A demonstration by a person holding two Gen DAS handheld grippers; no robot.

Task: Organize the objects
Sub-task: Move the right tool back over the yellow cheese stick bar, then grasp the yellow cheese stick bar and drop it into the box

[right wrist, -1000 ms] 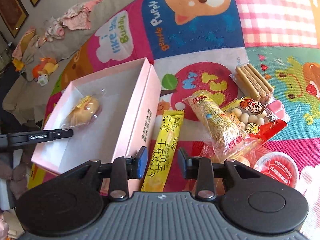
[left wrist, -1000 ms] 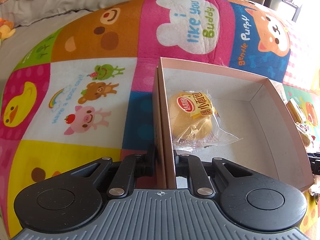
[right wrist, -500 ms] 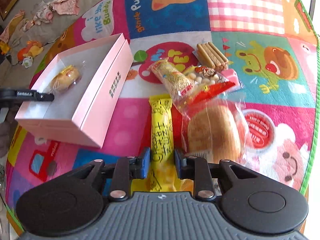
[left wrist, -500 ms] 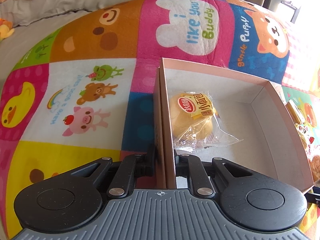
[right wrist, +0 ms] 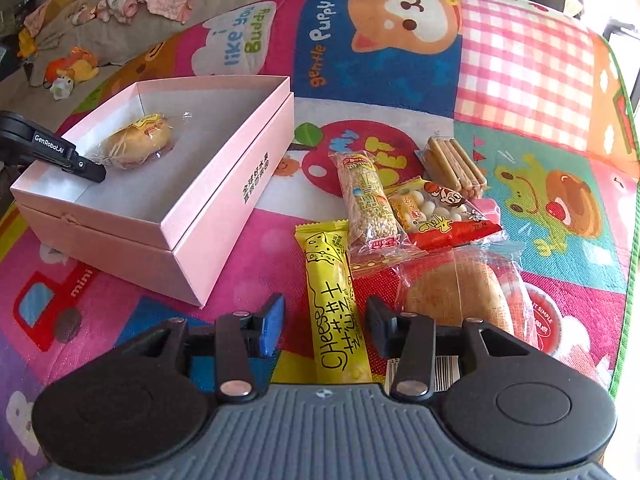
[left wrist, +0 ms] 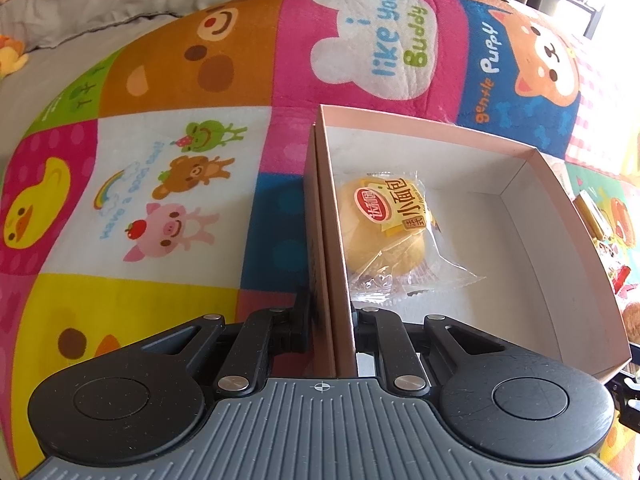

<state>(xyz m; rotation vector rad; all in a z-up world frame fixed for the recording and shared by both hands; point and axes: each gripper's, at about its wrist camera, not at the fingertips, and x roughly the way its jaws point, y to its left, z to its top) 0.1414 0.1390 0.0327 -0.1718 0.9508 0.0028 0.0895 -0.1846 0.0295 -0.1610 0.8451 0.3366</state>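
While my left claw (left wrist: 330, 320) stays out of nothing's way, its jaws stand narrow and clamped on the near wall of the pink box (left wrist: 576, 232), one finger outside the wall and one inside. In the right view that claw (right wrist: 86, 168) sits at the box's (right wrist: 224, 184) left corner. The box rests open on the play mat (right wrist: 520, 60). One wrapped bun (left wrist: 384, 224) lies inside, against the clamped wall.

My right claw (right wrist: 324, 324) hangs over the yellow cheese bar (right wrist: 336, 308); its jaws are opening, with the bar between the fingers (right wrist: 272, 320) and neither pad pressing it. The bar lies flat on the mat, just right of the box. Beside it lie a grain bar (right wrist: 366, 200), a red snack bag (right wrist: 436, 212), a biscuit pack (right wrist: 456, 160), a large wrapped bread (right wrist: 460, 292) and a red cup (right wrist: 544, 324), packed together, partly overlapping
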